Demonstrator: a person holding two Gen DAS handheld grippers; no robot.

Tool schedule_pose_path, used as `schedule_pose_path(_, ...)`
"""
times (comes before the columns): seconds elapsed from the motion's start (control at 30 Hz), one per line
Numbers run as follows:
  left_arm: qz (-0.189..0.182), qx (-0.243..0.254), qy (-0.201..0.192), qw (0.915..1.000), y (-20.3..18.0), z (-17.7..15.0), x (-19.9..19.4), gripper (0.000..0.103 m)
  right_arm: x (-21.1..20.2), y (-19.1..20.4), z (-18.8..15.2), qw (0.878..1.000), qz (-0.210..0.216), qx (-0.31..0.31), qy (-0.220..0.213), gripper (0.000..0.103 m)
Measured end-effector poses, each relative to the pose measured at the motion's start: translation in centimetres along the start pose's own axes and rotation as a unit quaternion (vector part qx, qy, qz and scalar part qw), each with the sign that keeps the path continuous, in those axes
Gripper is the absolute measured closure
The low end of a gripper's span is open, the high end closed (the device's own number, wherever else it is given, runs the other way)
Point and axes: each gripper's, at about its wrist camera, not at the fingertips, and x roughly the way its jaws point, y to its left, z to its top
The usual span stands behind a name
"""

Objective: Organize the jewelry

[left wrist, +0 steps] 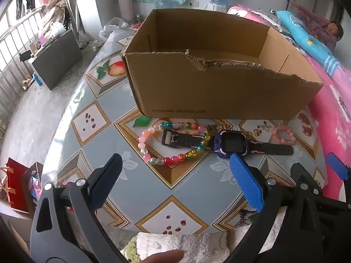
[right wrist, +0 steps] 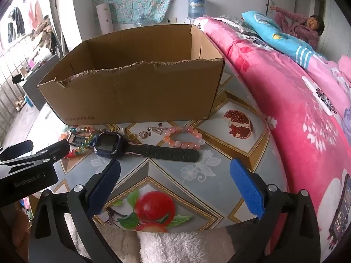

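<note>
An open cardboard box [left wrist: 210, 92] stands on the patterned table [left wrist: 92, 118]; it also shows in the right wrist view [right wrist: 136, 96]. In front of it lie a multicoloured bead bracelet [left wrist: 151, 137], a purple watch with black straps [left wrist: 230, 144] [right wrist: 109, 145], a pink bead bracelet [left wrist: 283, 134] [right wrist: 186, 138] and small rings [right wrist: 142, 134]. My left gripper [left wrist: 175, 168] is open and empty, just short of the watch and the multicoloured bracelet. My right gripper [right wrist: 175, 172] is open and empty, near the watch strap [right wrist: 166, 152].
A bed with a pink floral quilt [right wrist: 296, 100] runs along the table's right edge; a person lies at its far end [right wrist: 307, 28]. A white towel [right wrist: 179, 245] lies at the table's near edge. A phone [right wrist: 342, 210] rests on the quilt.
</note>
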Motion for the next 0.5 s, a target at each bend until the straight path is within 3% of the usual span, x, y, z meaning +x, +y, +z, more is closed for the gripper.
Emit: schedule_pose_path(0.5, -0.003, -0.005, -0.002, 1.0000, 0.46, -0.04, 0.04, 0.008, -0.19, 0.05, 0.49, 1.000, -0.001, -0.001, -0.003, 0.005)
